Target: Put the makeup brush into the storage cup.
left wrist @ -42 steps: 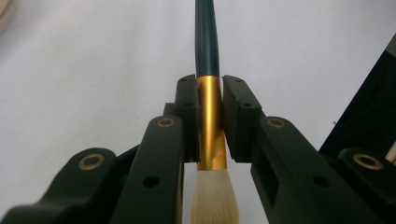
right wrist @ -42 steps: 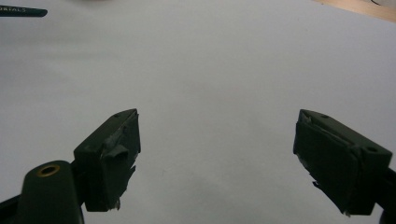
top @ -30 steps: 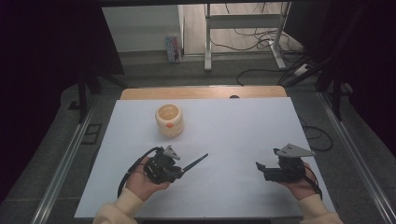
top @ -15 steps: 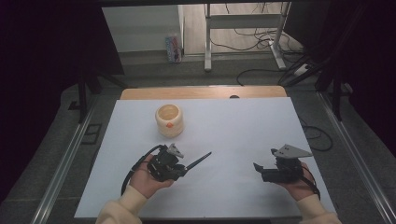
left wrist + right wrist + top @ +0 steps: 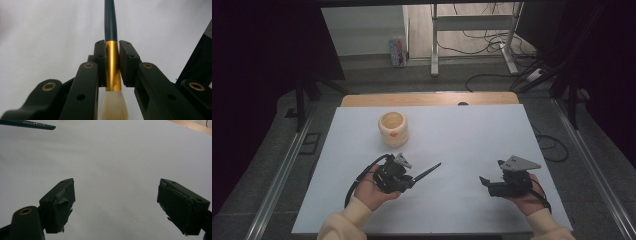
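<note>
The left gripper has its jaws clamped on the gold metal ferrule of a paintbrush with a dark teal handle and pale bristles, the bristle end pointing back toward the person's hand and the long handle sticking out over the white table sheet toward the right. The right gripper sits low over bare sheet well apart from the brush, its jaws wide apart with nothing between them. A cream round ceramic pot with a small orange mark stands farther back on the sheet, just beyond the left gripper. The grip looks risky: the ferrule is smooth, round and shiny, and the pads pinch it along a narrow line, so the brush could swivel or slide if the handle's weight levers it or the hand tilts quickly. If the brush goes toward the pot, the long handle could knock its rim and tip or shove it. A handover to the right gripper could also miss the thin handle.
</note>
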A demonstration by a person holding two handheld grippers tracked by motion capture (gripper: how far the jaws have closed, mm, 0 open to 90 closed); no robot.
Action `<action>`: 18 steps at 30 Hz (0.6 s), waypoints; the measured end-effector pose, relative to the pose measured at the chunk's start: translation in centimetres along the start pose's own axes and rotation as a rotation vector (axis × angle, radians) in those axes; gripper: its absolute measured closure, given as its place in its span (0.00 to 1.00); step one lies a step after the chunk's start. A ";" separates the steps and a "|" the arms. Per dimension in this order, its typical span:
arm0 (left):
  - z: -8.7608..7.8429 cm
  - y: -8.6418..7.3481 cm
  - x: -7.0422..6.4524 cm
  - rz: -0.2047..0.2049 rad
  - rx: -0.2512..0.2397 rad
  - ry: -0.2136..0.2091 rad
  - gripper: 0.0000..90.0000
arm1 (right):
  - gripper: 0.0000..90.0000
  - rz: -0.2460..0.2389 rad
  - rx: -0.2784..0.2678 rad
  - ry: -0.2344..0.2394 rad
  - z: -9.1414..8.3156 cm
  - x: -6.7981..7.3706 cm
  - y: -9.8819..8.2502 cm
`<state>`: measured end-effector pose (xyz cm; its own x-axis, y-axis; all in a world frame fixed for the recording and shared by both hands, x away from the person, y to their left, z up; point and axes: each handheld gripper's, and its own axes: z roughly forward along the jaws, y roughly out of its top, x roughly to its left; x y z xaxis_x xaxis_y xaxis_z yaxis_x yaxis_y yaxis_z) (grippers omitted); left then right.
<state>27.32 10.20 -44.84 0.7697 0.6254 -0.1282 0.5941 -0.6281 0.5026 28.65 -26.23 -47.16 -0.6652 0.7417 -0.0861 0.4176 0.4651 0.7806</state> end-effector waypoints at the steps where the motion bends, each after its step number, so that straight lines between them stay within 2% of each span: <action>1: 0.0 0.0 0.0 -0.001 -0.002 0.000 0.87 | 0.17 -0.002 0.001 0.001 0.0 0.0 0.0; 18: 0.2 0.5 -0.1 0.009 -0.014 -0.013 0.87 | 0.16 -0.051 0.009 0.019 0.7 1.1 0.5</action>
<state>27.59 9.72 -44.76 0.7781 0.6135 -0.1348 0.5838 -0.6270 0.5157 28.55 -24.81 -47.34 -0.6975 0.7075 -0.1140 0.3879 0.5065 0.7700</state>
